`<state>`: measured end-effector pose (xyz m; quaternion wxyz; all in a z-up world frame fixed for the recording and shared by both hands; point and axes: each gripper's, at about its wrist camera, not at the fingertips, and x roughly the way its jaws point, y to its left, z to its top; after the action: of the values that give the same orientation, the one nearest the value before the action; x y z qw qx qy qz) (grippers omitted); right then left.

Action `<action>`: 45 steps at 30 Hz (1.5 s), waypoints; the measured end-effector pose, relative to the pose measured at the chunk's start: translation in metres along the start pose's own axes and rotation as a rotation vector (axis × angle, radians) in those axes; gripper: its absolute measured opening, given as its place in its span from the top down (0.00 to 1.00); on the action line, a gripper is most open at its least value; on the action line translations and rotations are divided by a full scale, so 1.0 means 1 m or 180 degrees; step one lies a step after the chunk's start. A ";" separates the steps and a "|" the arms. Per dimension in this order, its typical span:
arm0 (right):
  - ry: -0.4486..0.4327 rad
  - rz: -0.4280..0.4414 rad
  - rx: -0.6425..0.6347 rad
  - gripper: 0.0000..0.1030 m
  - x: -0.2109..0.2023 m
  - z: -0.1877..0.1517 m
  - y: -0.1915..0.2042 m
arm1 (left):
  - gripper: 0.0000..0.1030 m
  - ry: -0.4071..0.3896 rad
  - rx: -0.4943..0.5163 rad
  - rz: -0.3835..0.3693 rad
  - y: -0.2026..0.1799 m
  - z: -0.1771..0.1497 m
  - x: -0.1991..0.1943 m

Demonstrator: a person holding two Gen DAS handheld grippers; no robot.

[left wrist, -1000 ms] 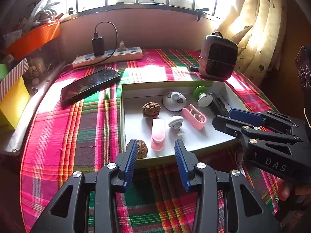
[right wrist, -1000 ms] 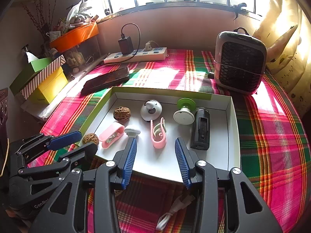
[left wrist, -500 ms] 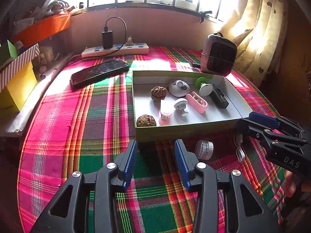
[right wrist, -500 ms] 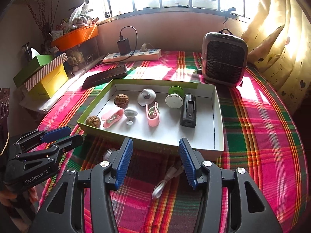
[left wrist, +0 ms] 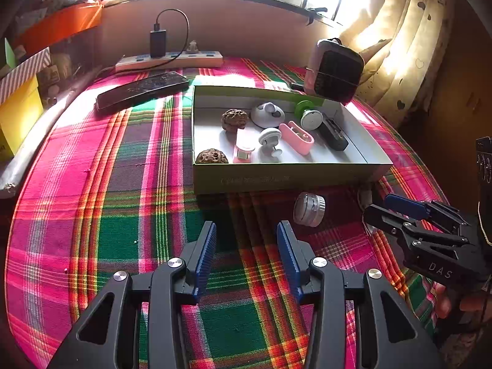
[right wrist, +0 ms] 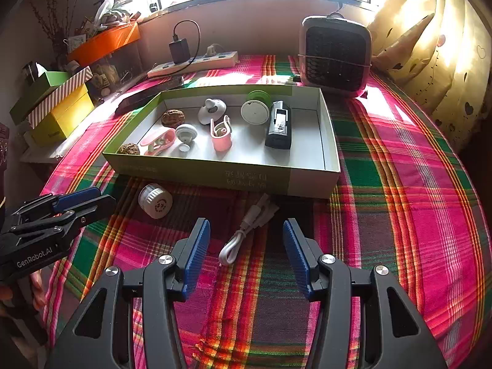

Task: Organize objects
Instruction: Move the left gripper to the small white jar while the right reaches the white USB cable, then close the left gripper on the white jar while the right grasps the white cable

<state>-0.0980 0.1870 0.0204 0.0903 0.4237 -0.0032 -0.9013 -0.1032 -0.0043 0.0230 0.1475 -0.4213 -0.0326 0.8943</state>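
Observation:
A shallow green-and-white box (left wrist: 276, 178) (right wrist: 310, 181) sits on the plaid cloth and holds two walnuts (left wrist: 234, 119), pink clips (right wrist: 222, 136), white knobs and a black device (right wrist: 278, 127). In front of it lie a white round cap (left wrist: 309, 209) (right wrist: 155, 200) and a white cable (right wrist: 246, 230). My left gripper (left wrist: 246, 240) is open and empty above the cloth, just left of the cap. My right gripper (right wrist: 246, 240) is open and empty, its fingers either side of the cable's near end.
A phone (left wrist: 141, 90) lies left of the box. A power strip with charger (right wrist: 192, 61) runs along the back wall. A small heater (right wrist: 335, 55) stands back right. Yellow and striped boxes (right wrist: 58, 104) stack at the left edge.
Both grippers have drawn back from the box toward the near side of the table. The cap and cable have come into view in front of the box.

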 end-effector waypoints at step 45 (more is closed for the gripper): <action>0.0056 -0.0022 0.0017 0.87 0.013 0.003 -0.022 | 0.57 0.0162 0.0322 -0.0094 -0.043 0.019 0.037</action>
<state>-0.1118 0.2063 0.0109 0.0860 0.4318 -0.0033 -0.8979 -0.1295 0.0487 0.0155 0.1826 -0.4353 0.0102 0.8815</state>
